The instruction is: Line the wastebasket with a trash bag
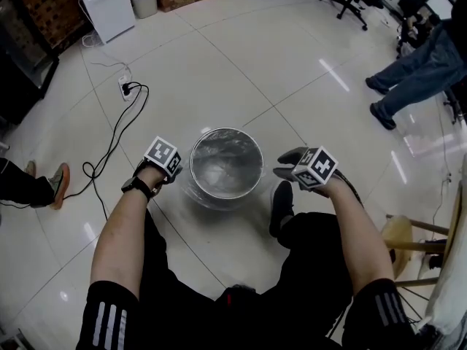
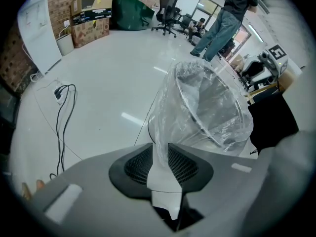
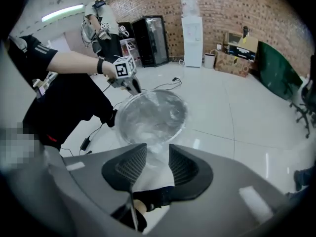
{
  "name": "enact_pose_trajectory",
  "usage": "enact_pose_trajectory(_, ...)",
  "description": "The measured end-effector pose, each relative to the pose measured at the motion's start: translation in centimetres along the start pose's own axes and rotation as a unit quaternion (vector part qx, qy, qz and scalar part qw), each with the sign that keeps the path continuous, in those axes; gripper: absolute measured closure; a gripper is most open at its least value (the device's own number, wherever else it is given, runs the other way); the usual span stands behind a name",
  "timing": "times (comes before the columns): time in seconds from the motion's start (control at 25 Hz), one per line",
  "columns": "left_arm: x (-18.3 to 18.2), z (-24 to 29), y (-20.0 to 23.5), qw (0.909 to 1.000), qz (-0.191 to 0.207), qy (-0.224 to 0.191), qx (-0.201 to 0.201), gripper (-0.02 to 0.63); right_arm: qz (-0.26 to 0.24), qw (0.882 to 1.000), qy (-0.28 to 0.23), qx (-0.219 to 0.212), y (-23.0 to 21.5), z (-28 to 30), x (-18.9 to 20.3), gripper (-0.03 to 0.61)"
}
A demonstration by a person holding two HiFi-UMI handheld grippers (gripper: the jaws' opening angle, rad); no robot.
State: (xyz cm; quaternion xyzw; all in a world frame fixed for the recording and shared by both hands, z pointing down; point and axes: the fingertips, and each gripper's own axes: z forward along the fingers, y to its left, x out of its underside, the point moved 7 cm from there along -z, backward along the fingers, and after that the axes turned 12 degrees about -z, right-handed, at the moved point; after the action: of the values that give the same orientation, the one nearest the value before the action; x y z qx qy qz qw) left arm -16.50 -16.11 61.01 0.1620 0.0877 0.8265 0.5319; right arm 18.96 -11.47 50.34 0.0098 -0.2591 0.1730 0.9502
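The main risk lies on the left side. The left gripper [image 2: 160,149] has its fingers [image 2: 136,164] pressed onto a bunched strip of the clear trash bag [image 2: 202,107], which runs taut from the pinch to the rim of the round wastebasket [image 1: 226,168]. A pull away from the basket would likely drag the film off the far rim, at 3 o'clock in the head view, where nothing holds it. Because the basket looks light and stands loose on the tiled floor [image 1: 219,64], the same pull could slide or tip it. The thin film could also tear where it bends over the rim. The person's shoe [image 1: 281,206] sits near the basket at about 5 o'clock, so a shift of the foot might knock it.

The basket stands on the floor between the 2 grippers, with the bag already inside it and the film draped around the rim, crumpled and not yet smoothed.

The left forearm reaches down and forward, with its gripper pointing steeply at the floor against the rim at 9 o'clock. The right gripper [image 3: 158,152] hangs at 3 o'clock, beside the rim but apart from it, also angled downward. Its fingers [image 3: 185,167] are spread and clamp nothing; the bagged basket shows through the gap beyond them.
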Motion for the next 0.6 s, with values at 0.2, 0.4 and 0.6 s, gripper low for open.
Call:
enact_pose_trajectory(0.2, -0.1, 0.3, -0.6, 0.9999, 0.014, 0.006, -0.004, 0.523, 0.076, 0.994, -0.069, -0.038, 6.8, 1.8, -1.0, 0.425)
enact_pose_trajectory(0.4, -0.4, 1.2, -1.4, 0.9997, 0.018, 0.014, -0.004, 0.523, 0.143, 0.988, -0.054, -0.027, 7.1, 4.5, 2.1, 0.425)
enact_pose_trajectory(0.6, -0.6, 2.1, -2.2, 0.9994, 0.027, 0.022, -0.004, 0.525, 0.138, 0.988, -0.051, -0.042, 6.8, 7.5, 3.0, 0.406)
